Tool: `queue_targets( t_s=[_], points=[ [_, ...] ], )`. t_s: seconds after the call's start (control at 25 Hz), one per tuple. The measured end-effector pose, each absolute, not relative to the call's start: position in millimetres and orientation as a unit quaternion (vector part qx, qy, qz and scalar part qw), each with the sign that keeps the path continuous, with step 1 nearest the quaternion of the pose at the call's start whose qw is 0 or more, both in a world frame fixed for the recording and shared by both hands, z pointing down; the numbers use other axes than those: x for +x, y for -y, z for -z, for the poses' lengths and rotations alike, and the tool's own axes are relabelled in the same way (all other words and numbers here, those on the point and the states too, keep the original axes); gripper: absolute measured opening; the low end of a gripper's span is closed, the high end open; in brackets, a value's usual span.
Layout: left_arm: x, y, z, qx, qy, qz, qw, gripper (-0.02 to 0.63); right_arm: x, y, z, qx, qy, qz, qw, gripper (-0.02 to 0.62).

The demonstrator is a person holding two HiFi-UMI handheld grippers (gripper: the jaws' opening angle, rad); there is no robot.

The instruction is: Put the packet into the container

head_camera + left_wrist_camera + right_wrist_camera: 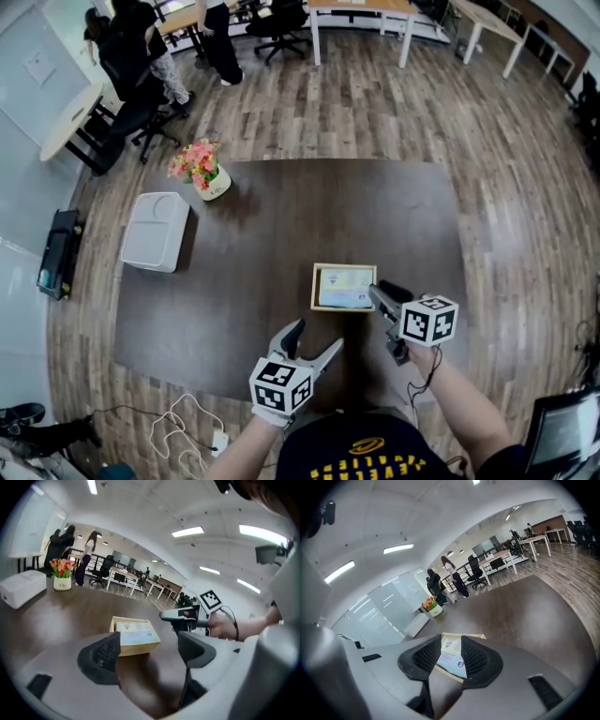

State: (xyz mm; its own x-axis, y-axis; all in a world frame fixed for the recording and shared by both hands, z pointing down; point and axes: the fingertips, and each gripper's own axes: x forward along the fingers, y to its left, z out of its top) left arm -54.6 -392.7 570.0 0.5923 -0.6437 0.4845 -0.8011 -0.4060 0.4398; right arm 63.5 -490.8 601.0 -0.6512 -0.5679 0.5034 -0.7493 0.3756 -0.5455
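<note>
- Already flat inside the shallow wooden box, printed face up: a pale packet, covering most of the box floor.
- Long axis of the packet left to right across the table in the head view, short sides toward the box's left and right walls.
- Just beside the box on its right: the right gripper, held level, tips at the right wall and aimed leftward at the packet's right end.
- In the right gripper view, 2 black ribbed pads spread apart, the packet showing in the gap beyond them, pressed by neither pad; nothing pinched.
- Nearer the person and a little left of the box: the left gripper, 2 jaws splayed wide, only bare tabletop between them.
- In the left gripper view, box and packet ahead of the tips and apart from them, toward the left jaw's side, with the right gripper beyond on the right.
- Beneath all of it: a dark brown table.
- Well apart, at the table's far left: a white lidded bin, and beyond it a small pot of pink and orange flowers; both far from the box and from either gripper.
- On the wood floor off the near left corner: a white cable and power strip.
- Far behind: desks, black office chairs and people.
</note>
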Motion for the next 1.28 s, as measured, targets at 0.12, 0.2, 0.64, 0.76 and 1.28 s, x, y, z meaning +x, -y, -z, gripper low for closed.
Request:
queue_targets(
  t_s=[0.12,0.2,0.64,0.76,1.28],
  points=[
    [-48.4,381.8,-553.0,0.826,0.399,-0.048,0.396,0.382,63.3,461.8,-581.2,0.385,0.837,-0.377,0.093,0.129],
    [-44.7,374.0,-542.5,0.824,0.380,-0.019,0.420,0.382,58.6,438.3,-571.5,0.365,0.852,-0.365,0.091,0.129],
    [-54.1,338.2,-500.3,0.831,0.420,0.014,0.365,0.000,37.0,354.1,-499.0,0.317,0.890,-0.327,0.034,0.009],
    [-47.3,333.3,-476.4,0.848,0.408,0.015,0.339,0.000,36.3,349.5,-487.4,0.331,0.896,-0.292,0.050,0.009],
    [-22.3,315.6,-437.9,0.885,0.389,-0.005,0.257,0.000,36.7,338.2,-424.9,0.365,0.916,-0.164,0.007,0.009]
  ],
)
